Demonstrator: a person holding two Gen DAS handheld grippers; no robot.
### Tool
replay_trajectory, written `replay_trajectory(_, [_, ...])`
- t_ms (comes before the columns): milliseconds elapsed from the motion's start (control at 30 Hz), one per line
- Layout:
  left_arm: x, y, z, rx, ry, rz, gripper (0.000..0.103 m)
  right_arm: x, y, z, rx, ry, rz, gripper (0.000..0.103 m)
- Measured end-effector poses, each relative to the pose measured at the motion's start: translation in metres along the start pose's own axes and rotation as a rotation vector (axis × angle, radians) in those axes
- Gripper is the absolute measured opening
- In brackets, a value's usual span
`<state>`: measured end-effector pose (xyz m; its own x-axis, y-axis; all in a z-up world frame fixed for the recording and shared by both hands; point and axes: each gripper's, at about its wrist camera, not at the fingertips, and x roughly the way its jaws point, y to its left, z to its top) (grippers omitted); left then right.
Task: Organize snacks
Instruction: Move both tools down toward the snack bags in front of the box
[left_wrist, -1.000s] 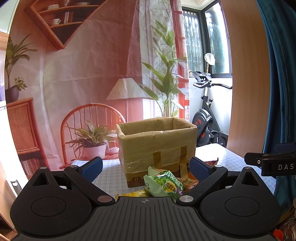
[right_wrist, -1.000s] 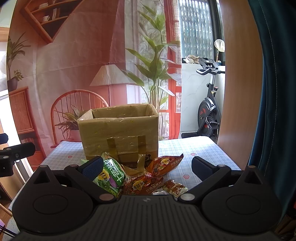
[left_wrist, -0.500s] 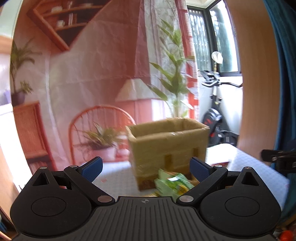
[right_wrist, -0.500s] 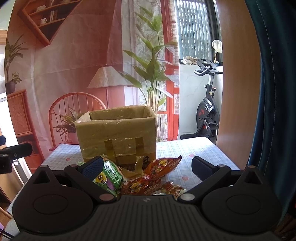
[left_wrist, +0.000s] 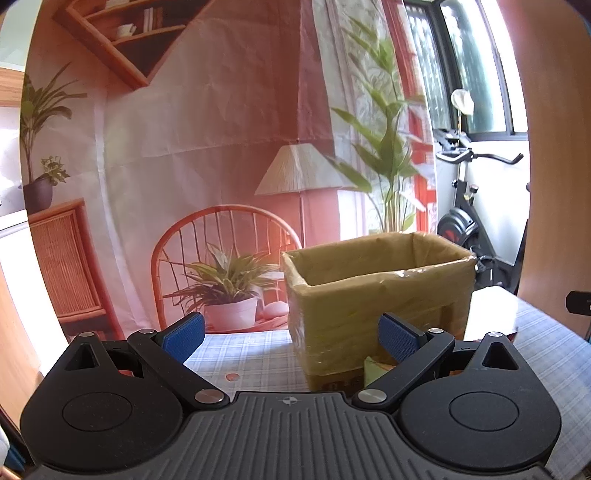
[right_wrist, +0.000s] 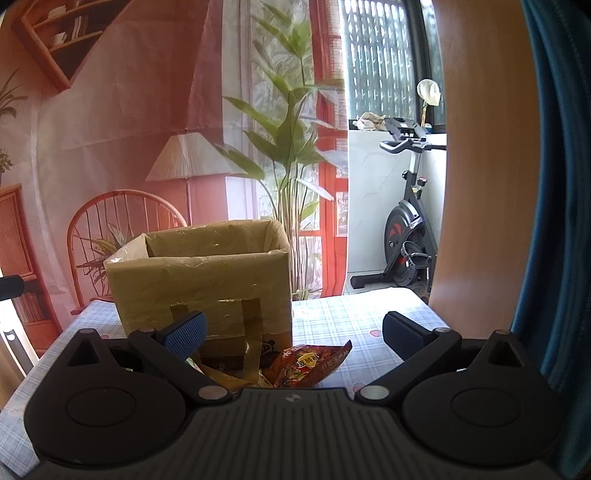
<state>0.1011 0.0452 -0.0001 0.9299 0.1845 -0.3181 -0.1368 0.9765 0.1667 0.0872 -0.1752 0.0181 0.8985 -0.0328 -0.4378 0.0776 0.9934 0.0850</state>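
Both grippers hang above the checked tablecloth (right_wrist: 351, 321) with nothing between their fingers. The left gripper (left_wrist: 291, 338) has its blue pads spread wide, facing the open cardboard box (left_wrist: 380, 295), which stands on the table ahead and slightly to its right. The right gripper (right_wrist: 293, 330) is likewise spread apart. Just below it, a red snack packet (right_wrist: 306, 363) lies on the cloth against the front of the box, with other wrappers beside it mostly hidden.
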Motion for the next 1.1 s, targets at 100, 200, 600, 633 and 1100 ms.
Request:
replay_trajectory(100, [0.012,0.005,-0.001,-0.012,0.024,-0.009,0.101,0.016,0.002,-0.001,-0.017,0.003,0.007,0.103])
replay_trajectory(200, [0.024,0.01,-0.006,-0.051,0.035,-0.01,0.101,0.032,0.007,-0.003,-0.028,0.004,0.024,0.103])
replay_trajectory(600, [0.072,0.028,-0.049,-0.149,0.164,-0.006,0.099,0.1,0.025,-0.039,-0.132,0.135,0.109,0.103])
replay_trajectory(633, [0.074,0.027,-0.05,-0.149,0.17,-0.007,0.099,0.105,0.027,-0.043,-0.145,0.153,0.113,0.103])
replay_trajectory(1100, [0.08,0.017,-0.067,-0.113,0.2,-0.036,0.099,0.162,0.049,-0.088,-0.325,0.328,0.153,0.103])
